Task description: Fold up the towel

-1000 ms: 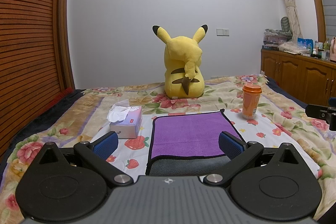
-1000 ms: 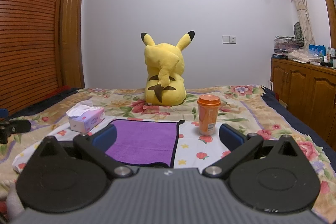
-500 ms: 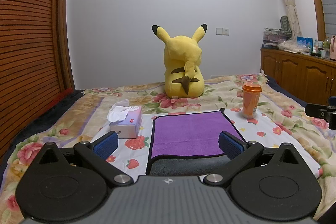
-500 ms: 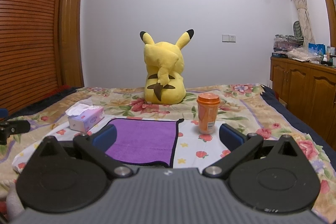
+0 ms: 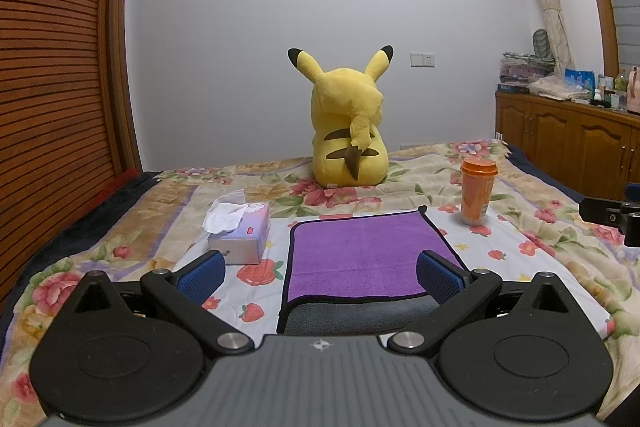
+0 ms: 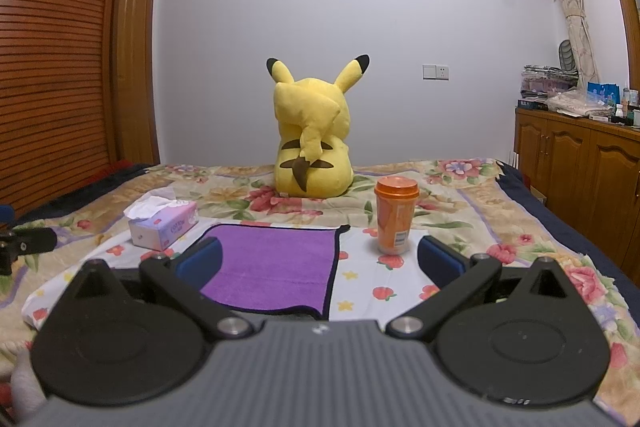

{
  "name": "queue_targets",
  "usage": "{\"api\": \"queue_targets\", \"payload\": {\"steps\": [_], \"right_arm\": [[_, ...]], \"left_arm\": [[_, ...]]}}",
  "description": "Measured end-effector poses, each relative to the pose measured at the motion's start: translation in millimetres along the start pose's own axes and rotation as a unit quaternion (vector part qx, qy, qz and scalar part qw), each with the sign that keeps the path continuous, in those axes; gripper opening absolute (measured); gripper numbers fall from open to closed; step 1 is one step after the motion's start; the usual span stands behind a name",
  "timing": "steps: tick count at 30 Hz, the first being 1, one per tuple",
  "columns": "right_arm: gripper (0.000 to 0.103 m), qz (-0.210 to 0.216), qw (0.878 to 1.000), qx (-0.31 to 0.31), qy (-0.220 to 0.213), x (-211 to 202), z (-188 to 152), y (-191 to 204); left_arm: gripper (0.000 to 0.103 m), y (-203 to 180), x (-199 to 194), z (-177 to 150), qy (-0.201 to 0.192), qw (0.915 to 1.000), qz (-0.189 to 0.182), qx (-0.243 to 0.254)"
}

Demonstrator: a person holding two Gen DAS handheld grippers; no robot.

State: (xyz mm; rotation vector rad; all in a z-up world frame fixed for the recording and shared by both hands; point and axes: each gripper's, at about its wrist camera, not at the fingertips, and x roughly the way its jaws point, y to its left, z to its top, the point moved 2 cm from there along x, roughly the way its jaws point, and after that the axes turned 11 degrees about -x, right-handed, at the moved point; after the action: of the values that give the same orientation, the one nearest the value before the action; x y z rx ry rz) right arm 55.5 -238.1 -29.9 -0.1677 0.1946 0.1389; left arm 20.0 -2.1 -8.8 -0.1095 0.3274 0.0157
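Observation:
A purple towel [image 5: 360, 251] with a black hem lies flat on the bed, its near edge turned up to show a grey underside [image 5: 360, 315]. It also shows in the right wrist view [image 6: 276, 267]. My left gripper [image 5: 320, 273] is open and empty, held above the towel's near edge. My right gripper [image 6: 320, 259] is open and empty, held over the towel's right hem. Part of the right gripper shows at the right edge of the left wrist view [image 5: 612, 215].
A tissue box [image 5: 240, 231] sits left of the towel. An orange lidded cup [image 5: 476, 195] stands right of it. A yellow plush toy [image 5: 348, 131] sits behind. A wooden cabinet [image 5: 580, 147] stands right of the floral bed [image 5: 560, 251].
Both grippers have shifted very slightly; the scene sits a touch higher in the right wrist view. Nothing was grasped or moved.

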Motion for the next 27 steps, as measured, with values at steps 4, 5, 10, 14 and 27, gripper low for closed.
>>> {"api": "queue_targets", "payload": {"steps": [4, 5, 10, 14, 27], "right_arm": [[0.103, 0.000, 1.000, 0.000, 0.000, 0, 0, 0], [0.103, 0.000, 1.000, 0.000, 0.000, 0, 0, 0], [0.103, -0.001, 1.000, 0.000, 0.000, 0, 0, 0], [0.103, 0.000, 1.000, 0.000, 0.001, 0, 0, 0], [0.103, 0.005, 1.000, -0.009, 0.024, 14, -6, 2]], "left_arm": [[0.103, 0, 0, 0, 0.000, 1.0000, 0.000, 0.000], [0.103, 0, 0, 0, 0.000, 1.0000, 0.000, 0.000], [0.103, 0, 0, 0, 0.000, 1.0000, 0.000, 0.001], [0.103, 1, 1, -2, 0.002, 1.0000, 0.000, 0.003], [0.103, 1, 18, -9, 0.041, 0.9991, -0.001, 0.011]]}}
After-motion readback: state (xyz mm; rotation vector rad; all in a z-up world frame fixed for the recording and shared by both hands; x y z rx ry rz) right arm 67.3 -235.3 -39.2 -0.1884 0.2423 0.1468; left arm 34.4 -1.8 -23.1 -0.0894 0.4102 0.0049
